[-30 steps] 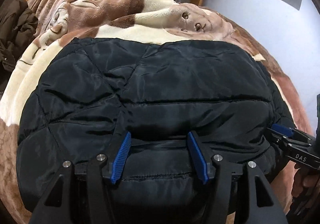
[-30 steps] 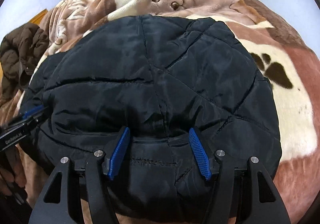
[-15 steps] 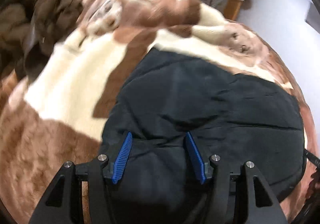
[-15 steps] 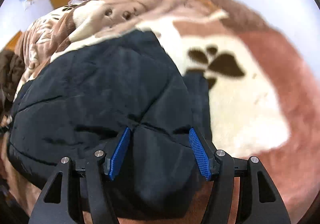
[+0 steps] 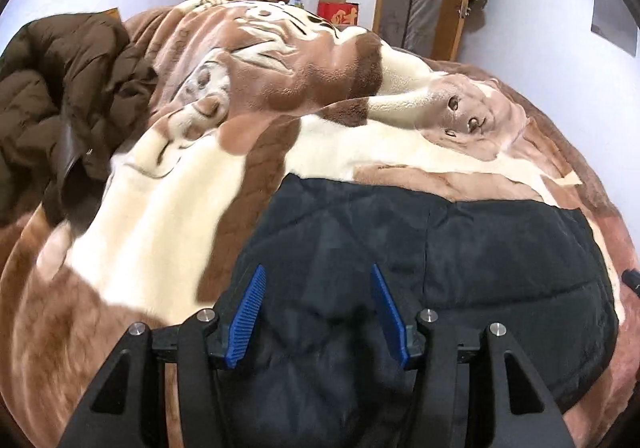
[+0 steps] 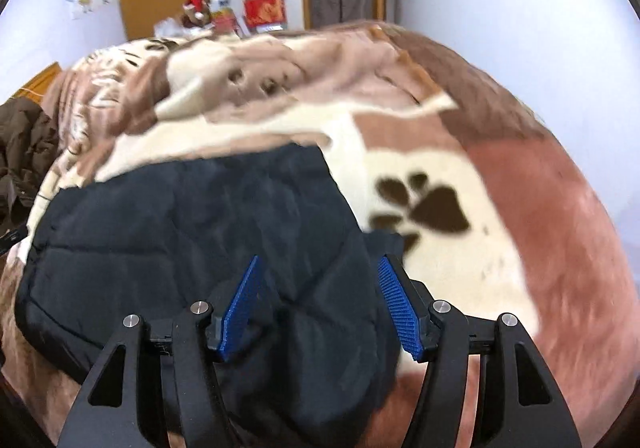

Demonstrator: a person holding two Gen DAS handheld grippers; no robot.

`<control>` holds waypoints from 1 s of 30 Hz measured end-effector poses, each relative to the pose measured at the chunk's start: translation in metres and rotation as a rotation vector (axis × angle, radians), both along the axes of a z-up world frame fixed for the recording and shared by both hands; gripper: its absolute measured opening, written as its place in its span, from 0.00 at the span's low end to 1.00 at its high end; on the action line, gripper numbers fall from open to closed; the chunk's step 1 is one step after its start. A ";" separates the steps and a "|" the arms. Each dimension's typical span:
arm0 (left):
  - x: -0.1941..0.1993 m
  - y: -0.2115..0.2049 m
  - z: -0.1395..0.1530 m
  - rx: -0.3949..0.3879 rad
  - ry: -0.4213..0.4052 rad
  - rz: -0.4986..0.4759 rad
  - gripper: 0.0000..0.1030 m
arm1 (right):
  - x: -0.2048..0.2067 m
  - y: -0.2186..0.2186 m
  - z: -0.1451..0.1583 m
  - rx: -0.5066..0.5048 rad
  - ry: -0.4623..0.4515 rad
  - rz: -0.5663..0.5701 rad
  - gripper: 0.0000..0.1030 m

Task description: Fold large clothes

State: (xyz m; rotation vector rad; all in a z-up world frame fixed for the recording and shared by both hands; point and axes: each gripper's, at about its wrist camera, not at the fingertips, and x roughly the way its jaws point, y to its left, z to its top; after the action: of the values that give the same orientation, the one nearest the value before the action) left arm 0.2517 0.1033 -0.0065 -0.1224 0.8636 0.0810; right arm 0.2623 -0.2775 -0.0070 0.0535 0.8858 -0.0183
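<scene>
**A:** Where does the black quilted jacket (image 5: 460, 272) lie now?

**B:** Flat on the bed, on the brown-and-cream dog blanket (image 5: 168, 232), at the near edge. Seen from the right wrist it is the same dark slab (image 6: 192, 240), with the paw print of the blanket just off its right-hand side.

**A:** And the grippers?

**B:** Each sits over a near corner. The left gripper (image 5: 318, 312) has its blue pads spread apart, with jacket cloth showing between them. I cannot see it pinched, so I read it as not clamped. The right gripper (image 6: 320, 308) is the same: pads wide apart, the jacket's near right corner running under and between them.

**A:** What does the coming move turn on?

**B:** The way the jacket stretches. Its long axis appears to run side to side, parallel to the near edge of the bed, from one gripper across to the other. From the left gripper the bulk lies ahead and to the right; from the right gripper, ahead and to the left. So each arm is nearest its own end, and neither reaches the middle first.

**A:** Anything in the way?

**B:** A brown puffer coat (image 5: 60, 96) is heaped at the far left side of the bed, well apart from the jacket. The right wrist view is blurred, so seams there are hard to judge.
</scene>
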 end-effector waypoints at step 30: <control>0.052 -0.019 -0.069 0.042 0.069 -0.021 0.58 | 0.049 0.001 -0.083 -0.036 0.118 0.026 0.45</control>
State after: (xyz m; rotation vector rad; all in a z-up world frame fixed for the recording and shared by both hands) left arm 0.3041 0.0842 -0.0754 -0.0715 0.9319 0.0836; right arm 0.3110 -0.2761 -0.0900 0.0075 1.0041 -0.0134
